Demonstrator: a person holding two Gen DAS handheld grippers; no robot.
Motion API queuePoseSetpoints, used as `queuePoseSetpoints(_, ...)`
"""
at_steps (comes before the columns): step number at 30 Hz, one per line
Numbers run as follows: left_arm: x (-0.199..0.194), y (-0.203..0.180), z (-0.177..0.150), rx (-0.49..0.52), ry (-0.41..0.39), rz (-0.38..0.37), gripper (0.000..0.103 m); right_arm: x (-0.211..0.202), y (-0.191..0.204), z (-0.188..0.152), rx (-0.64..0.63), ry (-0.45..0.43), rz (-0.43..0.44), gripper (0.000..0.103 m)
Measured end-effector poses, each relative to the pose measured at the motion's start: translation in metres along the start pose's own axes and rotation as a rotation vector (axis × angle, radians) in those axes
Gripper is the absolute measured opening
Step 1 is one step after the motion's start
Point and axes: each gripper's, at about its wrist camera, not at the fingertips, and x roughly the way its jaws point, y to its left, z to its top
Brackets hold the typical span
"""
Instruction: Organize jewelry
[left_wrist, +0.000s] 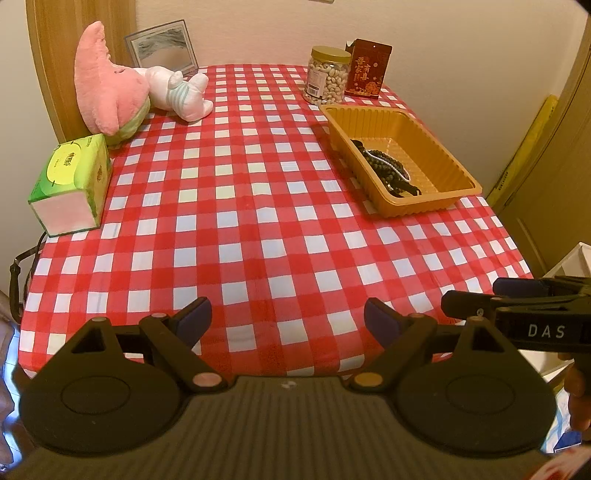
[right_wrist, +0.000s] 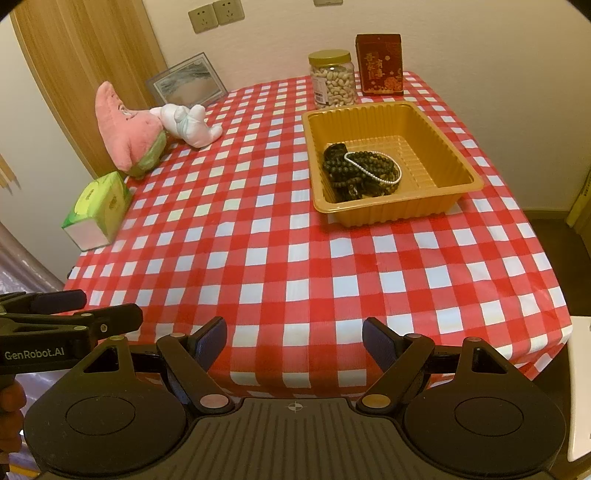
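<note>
An orange plastic tray stands on the right side of the red checked table. Dark bead strings and a thin pearl bracelet lie in a heap inside it. My left gripper is open and empty, above the table's front edge. My right gripper is open and empty, also over the front edge, well short of the tray. Each gripper shows at the side of the other's view: the right one in the left wrist view, the left one in the right wrist view.
A pink star plush and a white plush lie at the back left. A green tissue box is at the left edge. A nut jar, red box and picture frame stand at the back.
</note>
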Motion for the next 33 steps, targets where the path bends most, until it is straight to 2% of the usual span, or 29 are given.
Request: queuePoseSetpoints(33,0.0005,-0.0024,0.0012,-0.001,-0.001,0.0,0.089,0.0012,0.0017,0.002,-0.002,-0.002,-0.001,0.08)
